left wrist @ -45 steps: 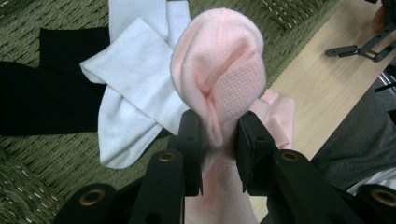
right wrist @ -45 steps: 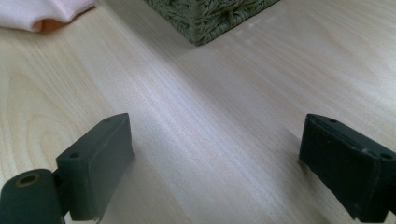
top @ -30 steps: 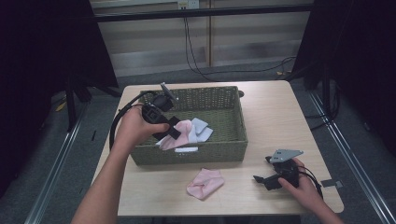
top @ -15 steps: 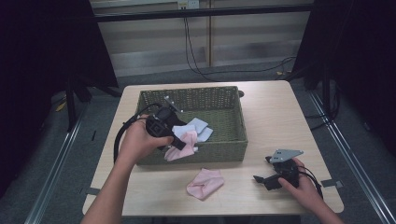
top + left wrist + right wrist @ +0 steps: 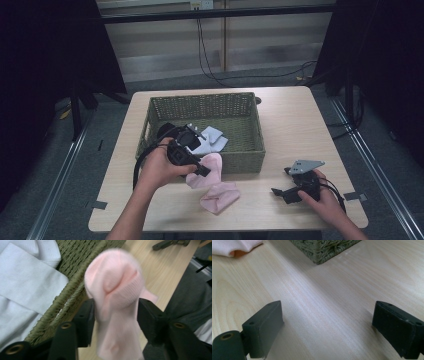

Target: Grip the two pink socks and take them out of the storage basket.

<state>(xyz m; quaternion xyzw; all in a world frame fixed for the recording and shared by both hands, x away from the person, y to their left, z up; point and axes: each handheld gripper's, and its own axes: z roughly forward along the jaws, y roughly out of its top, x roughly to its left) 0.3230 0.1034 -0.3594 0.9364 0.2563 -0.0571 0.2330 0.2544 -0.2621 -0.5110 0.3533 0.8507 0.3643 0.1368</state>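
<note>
Socks are coming out of the basket (image 5: 150, 120) one at a time, by the look of it. Starting at the left of the high view: the left gripper (image 5: 197, 167) sits just left of centre, over the basket's near wall, with a pink sock (image 5: 207, 170) between its jaws. Those jaws have just been opening, and in the left gripper view the pink sock (image 5: 115, 297) hangs blurred between them with gaps on both sides, so I'd call it released or just slipping free, not clamped. Its long axis runs roughly up and down in that view, rounded end toward the top of the frame, the rest trailing to the bottom edge. In the high view it slants from the basket wall down toward the table (image 5: 280, 115).

Just below centre lies a second pink sock (image 5: 220, 196) on the wood, folded, touching or nearly touching the hanging one. Light blue cloth (image 5: 210, 142) sits in the basket.

Lower right, the right gripper (image 5: 282, 192) rests on the table, jaws spread wide with nothing between them.

My guess for the next move: let the sock settle beside its mate, then head back in for the blue stuff.
</note>
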